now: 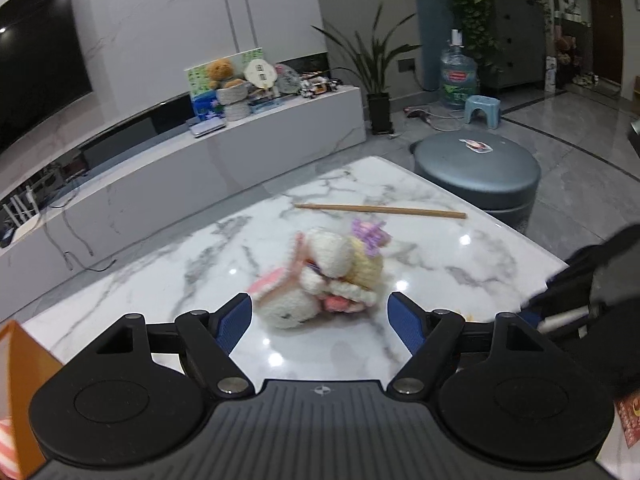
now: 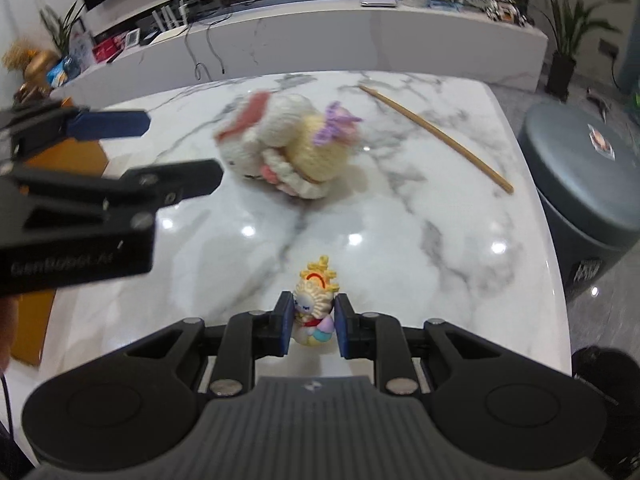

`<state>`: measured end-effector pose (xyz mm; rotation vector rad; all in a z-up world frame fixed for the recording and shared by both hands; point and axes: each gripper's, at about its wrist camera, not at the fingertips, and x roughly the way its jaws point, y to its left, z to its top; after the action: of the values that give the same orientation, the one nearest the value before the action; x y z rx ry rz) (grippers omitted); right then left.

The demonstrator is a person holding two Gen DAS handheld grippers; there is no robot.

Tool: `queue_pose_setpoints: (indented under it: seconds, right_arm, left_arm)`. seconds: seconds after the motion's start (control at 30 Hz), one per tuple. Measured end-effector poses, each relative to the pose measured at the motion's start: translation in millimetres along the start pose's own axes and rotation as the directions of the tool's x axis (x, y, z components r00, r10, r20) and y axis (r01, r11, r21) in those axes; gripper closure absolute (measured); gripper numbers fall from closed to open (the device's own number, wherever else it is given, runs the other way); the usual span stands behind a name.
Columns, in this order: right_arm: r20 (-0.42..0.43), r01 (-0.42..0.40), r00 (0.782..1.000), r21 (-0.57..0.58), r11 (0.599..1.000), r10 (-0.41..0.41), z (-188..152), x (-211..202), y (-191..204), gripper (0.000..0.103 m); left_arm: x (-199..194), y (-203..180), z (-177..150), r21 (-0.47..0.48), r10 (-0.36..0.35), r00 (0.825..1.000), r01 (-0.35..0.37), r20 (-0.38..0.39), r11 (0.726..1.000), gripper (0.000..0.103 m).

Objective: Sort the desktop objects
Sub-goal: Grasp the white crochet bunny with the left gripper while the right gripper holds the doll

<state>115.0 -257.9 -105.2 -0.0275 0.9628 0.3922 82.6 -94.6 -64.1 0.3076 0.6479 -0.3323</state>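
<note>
- Right up close in the right wrist view, the right gripper [image 2: 311, 326] pinches a small pale figurine with a yellow crown and a pastel round base [image 2: 314, 312], blue pads snug on both of its sides, held just above the white marble table [image 2: 400, 280].
- Over to the left gripper [image 1: 320, 314]: jaws spread wide and empty, nosing down at the fluffy crocheted toy in white, pink and cream with a purple bow [image 1: 320, 276], which lies between the blue fingertips [image 1: 404, 322] but isn't touched.
- In the right view that same gripper comes in from the left edge, tilted downward, near the toy but apart from it.
- Progress call: early to middling, I'd say. One item is in hand, the plush is lined up for a grab, and the thin wooden stick [image 1: 380, 211] lies untouched farther back.
- An orange box [image 1: 22, 392] sits at the left edge, possibly the drop spot; can't tell.
</note>
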Motion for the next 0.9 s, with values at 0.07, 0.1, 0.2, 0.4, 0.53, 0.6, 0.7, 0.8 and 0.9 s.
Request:
queue_pose_setpoints:
  seconds: [0.07, 0.1, 0.2, 0.4, 0.53, 0.6, 0.7, 0.8, 0.9]
  right_arm:
    - [0.001, -0.011, 1.000, 0.017, 1.000, 0.011, 1, -2, -6, 0.080]
    - [0.002, -0.017, 1.000, 0.024, 1.000, 0.017, 2, -3, -9, 0.080]
    - [0.017, -0.014, 1.000, 0.046, 0.999, 0.013, 5, -7, -19, 0.080]
    - [0.050, -0.031, 0.998, 0.109, 0.994, 0.026, 10, -17, -33, 0.080]
    - [0.045, -0.025, 0.999, 0.122, 0.992, 0.019, 12, -13, -36, 0.080]
    - [0.044, -0.023, 0.999, 0.124, 0.992, 0.017, 13, -12, -37, 0.080]
    - [0.048, -0.028, 0.999, 0.130, 0.991, 0.022, 15, -11, -38, 0.080]
    - [0.053, -0.034, 0.998, 0.135, 0.990, 0.027, 17, -11, -38, 0.080]
    - [0.051, -0.038, 0.998, 0.137, 0.990, 0.031, 19, -9, -38, 0.080]
  left_arm:
    - [8, -7, -4, 0.032, -0.007, 1.000, 0.007, -0.027, 0.999, 0.015]
    - [13, -12, -4, 0.068, -0.008, 0.999, 0.011, -0.046, 0.998, 0.015]
    - [23, -27, -1, 0.223, 0.034, 0.996, -0.015, -0.081, 0.975, 0.014]
    - [37, -28, 25, 0.363, 0.078, 0.992, -0.037, -0.098, 0.931, 0.014]
    - [53, -24, 41, 0.421, 0.051, 0.989, 0.012, -0.138, 0.907, 0.013]
    - [64, -24, 45, 0.455, 0.021, 0.983, 0.064, -0.180, 0.888, 0.013]
    - [80, -25, 45, 0.507, 0.001, 0.975, 0.114, -0.222, 0.854, 0.013]
    - [97, -26, 45, 0.525, -0.025, 0.961, 0.172, -0.276, 0.834, 0.013]
    - [112, -29, 47, 0.537, -0.041, 0.950, 0.210, -0.309, 0.817, 0.007]
